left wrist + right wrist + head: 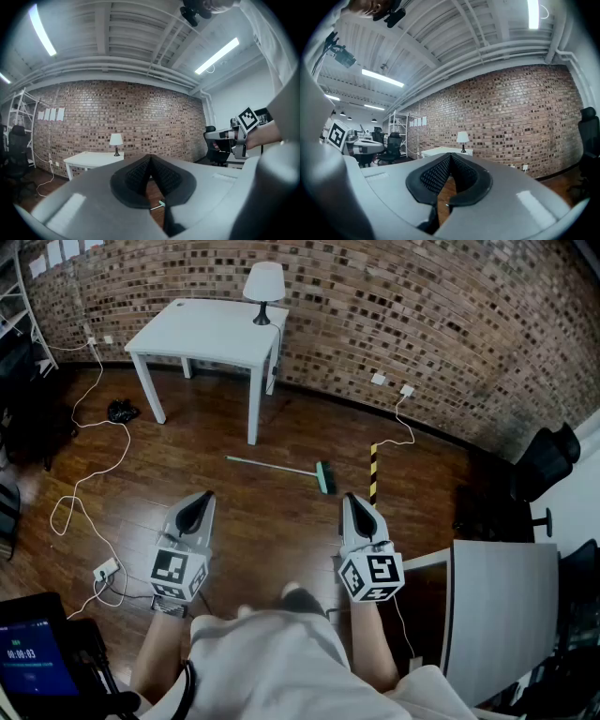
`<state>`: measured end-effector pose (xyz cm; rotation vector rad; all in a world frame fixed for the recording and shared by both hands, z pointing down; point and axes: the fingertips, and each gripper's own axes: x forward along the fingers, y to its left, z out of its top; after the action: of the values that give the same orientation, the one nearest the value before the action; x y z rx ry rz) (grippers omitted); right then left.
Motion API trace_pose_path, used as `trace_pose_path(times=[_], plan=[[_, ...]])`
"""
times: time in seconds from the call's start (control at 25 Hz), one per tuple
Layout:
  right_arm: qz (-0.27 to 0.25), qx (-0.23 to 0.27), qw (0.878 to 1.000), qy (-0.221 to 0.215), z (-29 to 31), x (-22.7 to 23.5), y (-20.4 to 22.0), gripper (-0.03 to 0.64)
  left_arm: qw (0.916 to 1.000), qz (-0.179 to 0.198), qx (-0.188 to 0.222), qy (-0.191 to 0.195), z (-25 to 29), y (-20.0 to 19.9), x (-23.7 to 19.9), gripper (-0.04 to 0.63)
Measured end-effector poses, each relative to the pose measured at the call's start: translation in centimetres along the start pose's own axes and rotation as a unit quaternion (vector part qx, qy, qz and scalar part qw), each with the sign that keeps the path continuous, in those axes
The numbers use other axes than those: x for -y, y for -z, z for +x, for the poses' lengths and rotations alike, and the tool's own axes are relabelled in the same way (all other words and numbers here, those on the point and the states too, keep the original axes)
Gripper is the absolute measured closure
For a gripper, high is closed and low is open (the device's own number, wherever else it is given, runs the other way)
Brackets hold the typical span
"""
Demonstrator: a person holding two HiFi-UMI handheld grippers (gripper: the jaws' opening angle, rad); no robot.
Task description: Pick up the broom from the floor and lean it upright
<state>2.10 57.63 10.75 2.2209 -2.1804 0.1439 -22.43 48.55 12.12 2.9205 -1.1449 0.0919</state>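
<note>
The broom (281, 468) lies flat on the wooden floor ahead of me, a thin pale green handle running left and a green head (324, 477) at its right end. A bit of it shows as the broom (157, 205) through the gap under the jaws in the left gripper view. My left gripper (201, 500) and my right gripper (349, 502) are held level side by side, short of the broom and apart from it. Both have their jaws shut tip to tip with nothing between them, as the left gripper (150, 159) and right gripper (450, 156) views show.
A white table (211, 332) with a small lamp (264, 289) stands against the brick wall (422, 324). White cables (89, 484) loop over the floor at left. A yellow-black striped strip (373, 472) lies beside the broom head. A grey desk (502, 610) and black chairs (544, 460) stand at right.
</note>
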Motion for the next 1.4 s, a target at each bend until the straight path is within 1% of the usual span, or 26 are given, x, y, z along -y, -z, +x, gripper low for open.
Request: trace_pose_path(times=[0.2,0.32,0.48,0.6,0.68,0.76,0.84,0.96,1.04,1.2,1.32,1.4], plan=[[0.009,-0.003,1.000,0.004,2.2,2.2,1.1,0.604,1.0000,0.002,0.002,-0.008,2.4,0.4,-0.7,0.595],[0.014,-0.003,1.000,0.003,5.2,3.8,1.8,0.604,0.9999,0.006,-0.004,-0.008,4.8,1.2,-1.5,0.595],[0.026,0.001,1.000,-0.009,11.0,6.7,2.5,0.604,0.9996,0.010,-0.016,-0.020,10.0,2.2,-3.5,0.595],[0.024,-0.004,1.000,-0.015,16.1,10.1,2.9,0.604,0.9994,0.015,-0.017,-0.026,15.4,2.1,-4.6,0.595],[0.015,-0.005,1.000,-0.025,19.6,12.1,2.4,0.604,0.9992,0.014,-0.018,-0.032,19.3,1.8,-5.4,0.595],[0.019,0.002,0.999,-0.041,23.1,14.0,1.1,0.604,0.9990,0.014,-0.016,-0.039,23.4,1.1,-6.2,0.595],[0.022,0.007,0.999,-0.049,26.4,16.7,-0.3,0.604,0.9987,0.022,-0.014,-0.045,27.7,0.0,-6.6,0.595],[0.001,0.011,0.999,-0.049,30.8,21.1,-2.0,0.604,0.9978,0.044,-0.013,-0.047,34.0,-1.6,-6.7,0.595],[-0.017,0.012,0.998,-0.059,33.7,23.0,-2.9,0.604,0.9976,0.047,-0.013,-0.050,37.2,-2.4,-7.3,0.595],[-0.021,0.018,0.998,-0.064,38.1,24.9,-3.8,0.604,0.9969,0.040,-0.028,-0.062,40.4,-2.0,-9.2,0.595],[-0.006,0.018,0.998,-0.056,40.1,26.3,-3.4,0.603,0.9967,0.023,-0.038,-0.067,42.2,-1.0,-10.5,0.595],[0.007,0.015,0.998,-0.052,41.0,26.8,-3.0,0.603,0.9967,0.021,-0.042,-0.066,43.2,-0.6,-11.1,0.595]])
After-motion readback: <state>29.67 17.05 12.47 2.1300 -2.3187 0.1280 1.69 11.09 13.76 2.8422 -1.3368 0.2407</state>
